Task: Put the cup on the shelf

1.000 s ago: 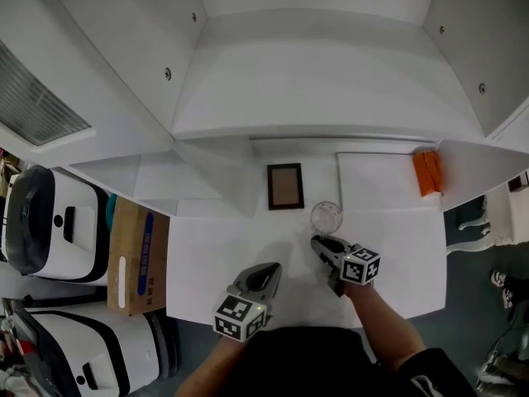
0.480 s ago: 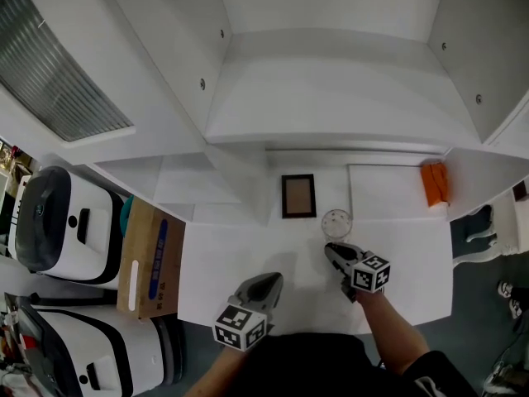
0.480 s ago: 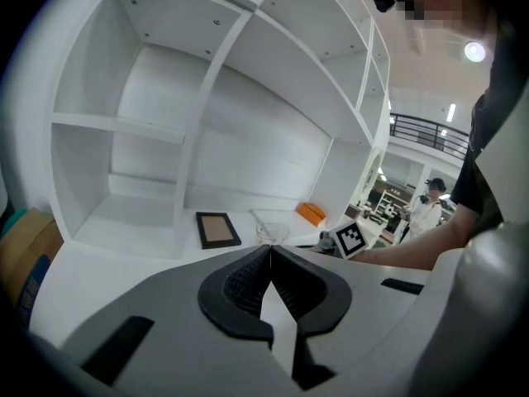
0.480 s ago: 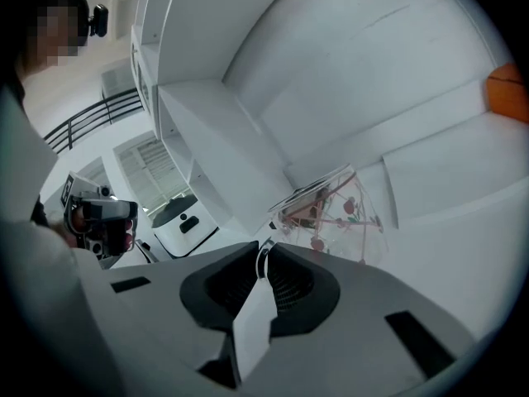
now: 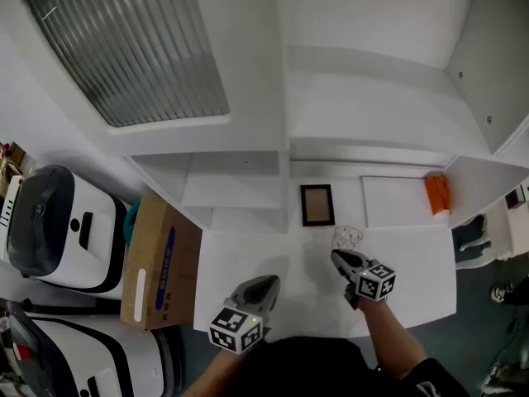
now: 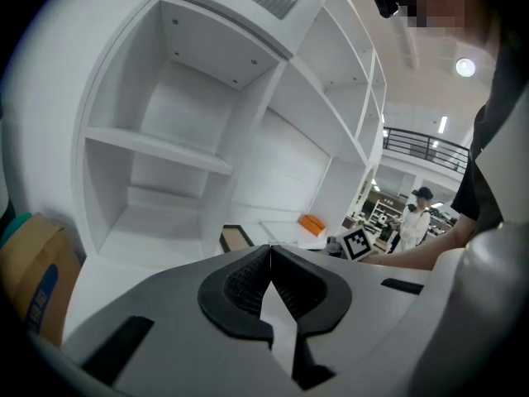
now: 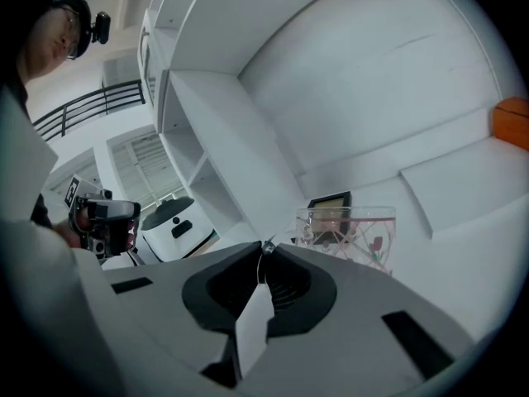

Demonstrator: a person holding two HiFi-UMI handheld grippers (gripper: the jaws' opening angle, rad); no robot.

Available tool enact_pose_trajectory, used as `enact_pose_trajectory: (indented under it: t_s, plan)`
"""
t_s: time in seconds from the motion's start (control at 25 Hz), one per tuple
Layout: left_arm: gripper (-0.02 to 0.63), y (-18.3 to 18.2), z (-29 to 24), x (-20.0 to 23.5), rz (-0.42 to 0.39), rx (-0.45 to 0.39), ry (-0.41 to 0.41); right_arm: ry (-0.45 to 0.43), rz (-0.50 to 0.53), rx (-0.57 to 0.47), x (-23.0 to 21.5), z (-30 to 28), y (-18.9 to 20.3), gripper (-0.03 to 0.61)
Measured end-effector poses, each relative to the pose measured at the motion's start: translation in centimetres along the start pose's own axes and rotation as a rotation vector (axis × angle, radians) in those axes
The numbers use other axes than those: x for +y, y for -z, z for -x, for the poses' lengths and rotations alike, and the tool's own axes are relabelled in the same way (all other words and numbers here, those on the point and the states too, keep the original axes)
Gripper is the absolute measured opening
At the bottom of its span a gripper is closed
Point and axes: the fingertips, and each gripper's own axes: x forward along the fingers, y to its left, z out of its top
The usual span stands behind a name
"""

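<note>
The clear cup (image 5: 347, 236) with a red pattern stands on the white table (image 5: 413, 271), just right of a dark picture frame (image 5: 317, 205). My right gripper (image 5: 337, 255) sits at the cup's near edge. In the right gripper view its jaws (image 7: 263, 246) have come together with a thin glassy edge of the cup (image 7: 347, 231) pinched at the tips. My left gripper (image 5: 269, 281) hovers over the table's front edge, apart from the cup. In its own view it is shut (image 6: 269, 248) on nothing. The white shelf unit (image 5: 248, 172) rises behind the table, with a shelf board (image 6: 157, 149) to the left.
An orange object (image 5: 437, 193) lies at the back right on a raised white board. A cardboard box (image 5: 157, 263) and white machines (image 5: 58, 222) stand left of the table. A person (image 6: 413, 217) stands far off in the room.
The head view has tilted up and shows more of the shelf unit. My right gripper's jaws have closed at the cup's near edge. The left gripper has stayed in place.
</note>
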Motion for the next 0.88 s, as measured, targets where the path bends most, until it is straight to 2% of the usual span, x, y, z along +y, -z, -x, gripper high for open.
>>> enact_pose_trajectory:
  t_s: [0.16,0.36,0.88]
  plan:
    - [0.012,-0.2,2.5,2.8,-0.018,0.008,0.011,0.011,0.022,-0.009,3.4,-1.8,-0.2,0.023]
    - [0.012,-0.8,5.2,6.3,-0.008,-0.008,0.021,-0.028,0.049,-0.019,8.8,-4.9,-0.5,0.023]
    - [0.012,-0.9,10.1,11.9,-0.077,0.022,0.147,-0.097,0.102,-0.082,20.6,-12.4,-1.5,0.023]
